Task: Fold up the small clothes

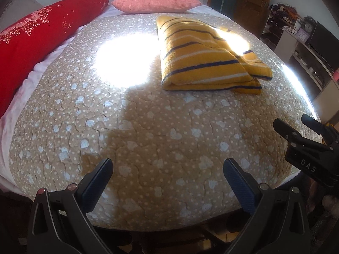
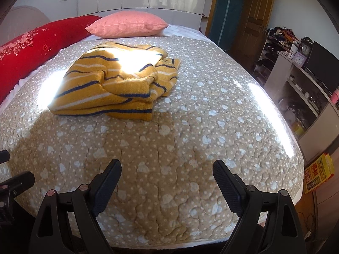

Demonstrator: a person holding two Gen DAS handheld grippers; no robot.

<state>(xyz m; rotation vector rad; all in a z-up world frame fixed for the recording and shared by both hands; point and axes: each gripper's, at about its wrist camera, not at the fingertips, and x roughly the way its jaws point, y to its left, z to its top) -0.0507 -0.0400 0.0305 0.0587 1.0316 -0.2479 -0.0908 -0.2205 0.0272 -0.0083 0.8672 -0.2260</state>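
Yellow striped sweater [image 2: 112, 84], one; pillows, two.

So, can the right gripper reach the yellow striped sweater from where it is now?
Probably yes. The right gripper is open and the quilt between it and the yellow striped sweater lies bare, so nothing blocks the way; it must only move forward.

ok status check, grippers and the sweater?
Left gripper and right gripper: jaws open, empty, low over quilt. Yellow striped sweater folded, somewhat rumpled, mid-bed, untouched. Path clear.
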